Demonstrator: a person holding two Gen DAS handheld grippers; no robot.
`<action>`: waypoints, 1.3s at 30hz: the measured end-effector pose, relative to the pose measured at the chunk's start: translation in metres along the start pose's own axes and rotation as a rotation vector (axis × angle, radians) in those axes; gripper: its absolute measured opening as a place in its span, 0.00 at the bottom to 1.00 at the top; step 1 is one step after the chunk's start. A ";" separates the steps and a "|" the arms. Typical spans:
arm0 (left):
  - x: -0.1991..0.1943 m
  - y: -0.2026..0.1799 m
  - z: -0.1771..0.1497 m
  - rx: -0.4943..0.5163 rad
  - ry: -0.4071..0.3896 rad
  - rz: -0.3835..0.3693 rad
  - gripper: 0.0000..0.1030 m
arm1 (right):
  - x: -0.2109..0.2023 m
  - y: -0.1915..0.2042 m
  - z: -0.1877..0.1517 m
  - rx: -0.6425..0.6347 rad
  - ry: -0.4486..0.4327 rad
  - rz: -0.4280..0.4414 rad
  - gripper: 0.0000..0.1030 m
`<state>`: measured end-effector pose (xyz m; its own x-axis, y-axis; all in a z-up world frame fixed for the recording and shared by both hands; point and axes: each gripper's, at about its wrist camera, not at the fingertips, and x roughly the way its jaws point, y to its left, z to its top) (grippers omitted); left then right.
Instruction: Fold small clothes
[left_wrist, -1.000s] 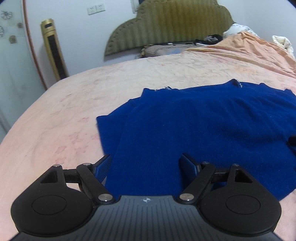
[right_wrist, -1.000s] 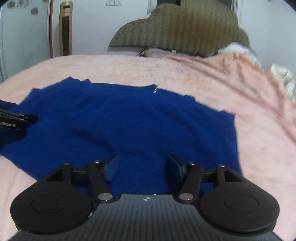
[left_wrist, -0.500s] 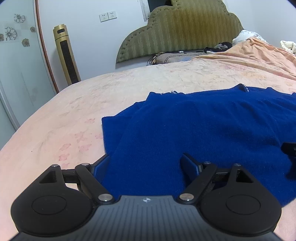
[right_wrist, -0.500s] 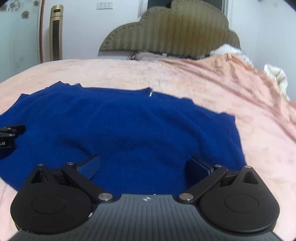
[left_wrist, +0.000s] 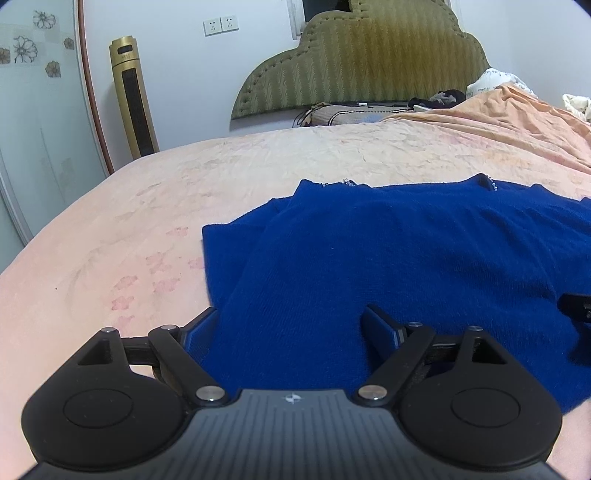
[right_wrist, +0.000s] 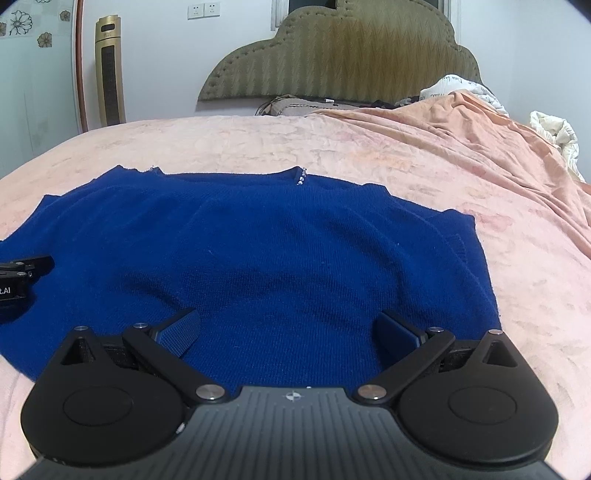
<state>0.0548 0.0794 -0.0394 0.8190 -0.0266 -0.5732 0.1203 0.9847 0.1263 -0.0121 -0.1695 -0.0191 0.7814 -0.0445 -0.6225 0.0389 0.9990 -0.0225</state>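
Your blue knit top lies spread flat on the bed, neckline toward the headboard and bottom hem nearest you. Both your left tongs and your right tongs stand spread apart over the hem with nothing between them, each low over the cloth; whether the fingertips touch it, you cannot tell. The step in hand looks like taking hold of the hem to start a fold. To do it well, set each pair near its own lower corner, not toward the middle, so the hem lifts as a straight line. Slide the lower finger under both layers before you close, since a knit this soft will likely give you only the top layer if you pinch from above. On the left side a sleeve sticks out past the body; tuck that in or fold it across first, or the edge will bunch.
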 end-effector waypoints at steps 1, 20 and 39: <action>0.000 0.000 0.000 -0.002 0.001 -0.002 0.83 | 0.000 0.000 0.000 0.000 0.000 0.000 1.00; 0.002 0.007 -0.001 -0.047 0.014 -0.026 0.84 | -0.001 0.000 0.000 0.000 0.001 0.001 1.00; 0.001 0.009 -0.001 -0.058 0.017 -0.030 0.85 | 0.000 -0.001 0.001 0.005 0.005 0.004 1.00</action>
<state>0.0566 0.0879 -0.0399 0.8056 -0.0535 -0.5901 0.1113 0.9919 0.0621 -0.0114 -0.1704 -0.0185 0.7781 -0.0406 -0.6268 0.0390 0.9991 -0.0163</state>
